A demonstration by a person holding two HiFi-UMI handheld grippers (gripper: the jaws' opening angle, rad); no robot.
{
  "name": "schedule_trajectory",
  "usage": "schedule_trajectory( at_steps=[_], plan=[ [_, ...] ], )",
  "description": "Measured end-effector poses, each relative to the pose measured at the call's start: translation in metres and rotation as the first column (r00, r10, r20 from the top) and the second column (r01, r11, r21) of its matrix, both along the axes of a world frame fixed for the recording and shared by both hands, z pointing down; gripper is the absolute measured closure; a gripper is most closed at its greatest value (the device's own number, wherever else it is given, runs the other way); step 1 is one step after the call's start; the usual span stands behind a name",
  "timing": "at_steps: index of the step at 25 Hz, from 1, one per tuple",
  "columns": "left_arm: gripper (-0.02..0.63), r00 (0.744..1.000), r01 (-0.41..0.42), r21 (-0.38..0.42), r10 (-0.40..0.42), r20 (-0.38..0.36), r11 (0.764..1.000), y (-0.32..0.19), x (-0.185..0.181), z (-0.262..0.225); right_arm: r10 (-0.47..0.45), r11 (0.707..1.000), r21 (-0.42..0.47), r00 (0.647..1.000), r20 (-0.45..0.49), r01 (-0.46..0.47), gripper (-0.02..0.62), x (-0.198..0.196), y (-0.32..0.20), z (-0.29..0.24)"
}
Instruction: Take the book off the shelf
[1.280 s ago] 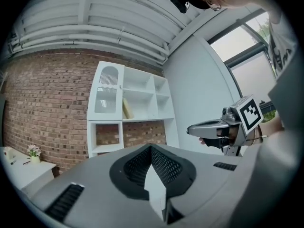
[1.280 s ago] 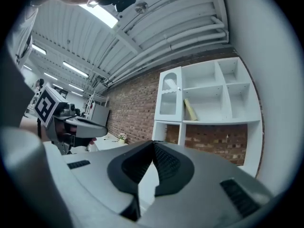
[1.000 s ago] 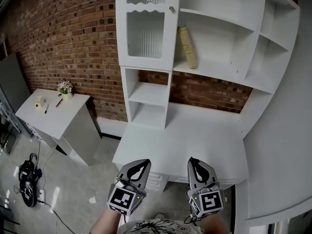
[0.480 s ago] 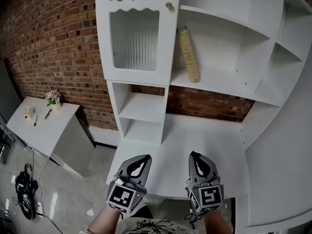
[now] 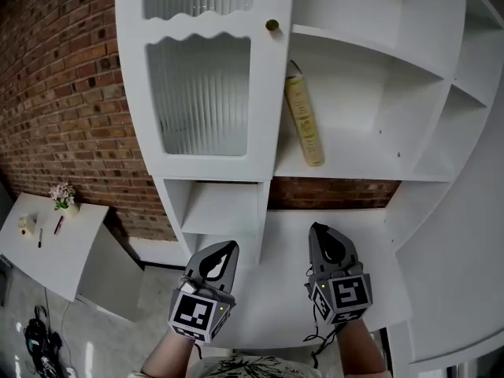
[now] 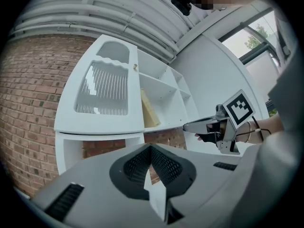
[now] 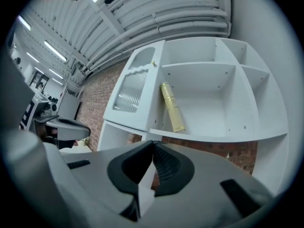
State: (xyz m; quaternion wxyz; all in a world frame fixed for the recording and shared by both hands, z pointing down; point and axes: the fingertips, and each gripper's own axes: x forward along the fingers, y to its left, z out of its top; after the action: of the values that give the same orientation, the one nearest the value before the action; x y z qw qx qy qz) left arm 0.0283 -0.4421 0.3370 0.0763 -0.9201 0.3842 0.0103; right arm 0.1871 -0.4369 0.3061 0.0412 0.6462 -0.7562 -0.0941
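A thin yellow book (image 5: 304,117) leans against the left wall of an open shelf compartment (image 5: 358,152) in a white wall unit; it also shows in the left gripper view as the book (image 6: 149,110) and in the right gripper view as the book (image 7: 172,107). My left gripper (image 5: 221,257) and right gripper (image 5: 324,239) are held low over the white desk (image 5: 276,242), well below the book and apart from it. Both are shut with nothing between the jaws. From the left gripper view the right gripper (image 6: 190,126) appears at the right.
A frosted-glass cabinet door (image 5: 201,93) with a brass knob (image 5: 272,25) is left of the book. Open cubbies (image 5: 220,211) lie below it, a brick wall (image 5: 63,93) behind. A small side table (image 5: 43,239) with a flower pot stands at the far left.
The view has moved closer to the shelf unit and tilted upward, so the book looks larger. Both grippers have risen a little and stay shut.
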Motion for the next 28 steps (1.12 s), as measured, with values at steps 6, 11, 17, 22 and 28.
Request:
schedule_trajectory(
  at_steps=[6,11,17,22,28],
  plan=[
    [0.601,0.999,-0.041,0.015,0.041,-0.012,0.999,-0.034,0.000,-0.010,0.058,0.998,0.019,0.997,-0.046,-0.057,0.457,0.004,-0.056,-0.045],
    [0.601,0.998,-0.054,-0.021,0.054,0.034,0.998,-0.053,-0.003,-0.001,0.152,0.988,0.006,0.983,-0.102,-0.152,0.334,0.013,-0.110,-0.079],
    [0.601,0.995,-0.098,-0.008,0.098,0.007,0.995,-0.069,-0.003,0.002,0.223,0.972,-0.037,0.961,-0.161,-0.232,0.244,0.022,-0.167,-0.108],
    [0.601,0.994,-0.108,-0.028,0.108,-0.007,0.994,-0.082,-0.005,0.006,0.244,0.963,-0.068,0.953,-0.179,-0.259,0.244,0.027,-0.201,-0.123],
    [0.601,0.993,-0.122,-0.052,0.122,0.000,0.991,-0.088,-0.005,0.018,0.222,0.960,-0.127,0.954,-0.203,-0.251,0.281,0.027,-0.232,-0.116]
  ],
)
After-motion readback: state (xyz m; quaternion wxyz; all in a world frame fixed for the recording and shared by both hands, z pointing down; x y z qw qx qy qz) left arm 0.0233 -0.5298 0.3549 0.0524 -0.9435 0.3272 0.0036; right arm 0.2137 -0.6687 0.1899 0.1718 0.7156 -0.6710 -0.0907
